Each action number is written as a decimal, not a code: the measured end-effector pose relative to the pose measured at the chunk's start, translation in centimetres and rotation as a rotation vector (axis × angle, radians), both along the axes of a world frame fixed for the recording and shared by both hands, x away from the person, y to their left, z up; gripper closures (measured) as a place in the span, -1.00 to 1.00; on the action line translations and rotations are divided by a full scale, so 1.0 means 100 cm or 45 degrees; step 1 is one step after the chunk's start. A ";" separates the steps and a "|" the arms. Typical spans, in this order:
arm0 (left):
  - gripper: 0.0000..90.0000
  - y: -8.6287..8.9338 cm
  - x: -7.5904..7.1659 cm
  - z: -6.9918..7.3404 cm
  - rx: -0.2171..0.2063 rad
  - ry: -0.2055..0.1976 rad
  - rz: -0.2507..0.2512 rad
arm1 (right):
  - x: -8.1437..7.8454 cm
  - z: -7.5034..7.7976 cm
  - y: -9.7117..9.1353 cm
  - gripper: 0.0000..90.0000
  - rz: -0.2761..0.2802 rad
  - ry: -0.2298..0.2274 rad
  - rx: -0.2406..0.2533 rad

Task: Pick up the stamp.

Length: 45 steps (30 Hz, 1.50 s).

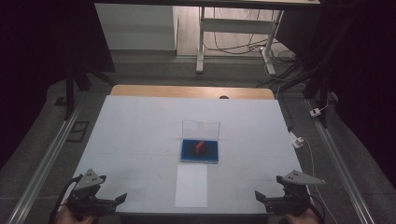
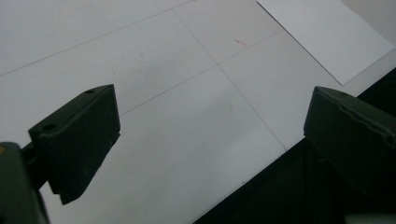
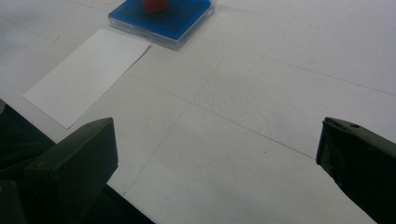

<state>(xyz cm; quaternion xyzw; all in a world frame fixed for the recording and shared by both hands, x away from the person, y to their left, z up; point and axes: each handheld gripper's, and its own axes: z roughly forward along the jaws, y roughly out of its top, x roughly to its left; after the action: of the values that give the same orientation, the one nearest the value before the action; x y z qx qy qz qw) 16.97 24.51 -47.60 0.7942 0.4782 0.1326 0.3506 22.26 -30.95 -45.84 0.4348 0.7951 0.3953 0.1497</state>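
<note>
**Both grippers wide apart at the near edge, blue case untouched at centre**

The white table (image 1: 140,135) takes up most of the high view, with a bare wooden strip (image 1: 191,91) along its far edge at 12 o'clock. Fine seams cross its surface (they show plainly in both gripper views).

Next in size is the sheet of white paper (image 1: 191,185), lying flat at 6 o'clock from the table's middle, its near end close to the table edge. In the right gripper view it sits at about 10 o'clock, and in the left gripper view one corner of it lies at 1 o'clock.

Just beyond the paper, close to but apart from it, stands the blue case (image 1: 200,151) with its clear lid (image 1: 201,129) raised upright at the far side. A small red block (image 1: 200,146) rests on the blue base, near its middle.

The left gripper (image 1: 122,197) is held at 7 o'clock near the table's near corner, jaws pointing toward the paper. Its own view shows the two black jaws spread wide with nothing but bare tabletop between them.

The right gripper (image 1: 258,195) mirrors it at 5 o'clock, jaws likewise far apart and empty, aimed inward. Both are well apart from the case.
</note>
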 end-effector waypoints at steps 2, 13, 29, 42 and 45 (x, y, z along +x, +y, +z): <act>-0.91 0.001 0.000 0.000 -0.007 0.003 -0.003 | 0.000 0.000 0.000 -1.00 0.000 -0.004 -0.004; -0.95 0.002 0.002 0.000 -0.032 0.025 -0.001 | -0.002 0.000 0.004 -1.00 0.040 -0.011 -0.043; -1.00 0.009 0.004 0.001 -0.104 0.021 0.015 | -0.001 -0.001 0.005 -1.00 0.065 0.007 -0.045; -0.98 -0.009 0.024 0.003 -0.106 -0.030 -0.125 | 0.000 -0.001 0.007 -1.00 0.085 0.012 -0.062; -0.98 -0.012 0.028 0.003 -0.124 -0.020 -0.137 | -0.001 -0.001 0.008 -1.00 0.089 0.012 -0.064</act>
<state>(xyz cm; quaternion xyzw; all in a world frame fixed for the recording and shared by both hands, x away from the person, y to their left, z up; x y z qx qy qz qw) 19.77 23.29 -47.29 0.7997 0.4379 0.0965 0.3991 22.21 -30.15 -45.98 0.4047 0.8202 0.3783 0.1426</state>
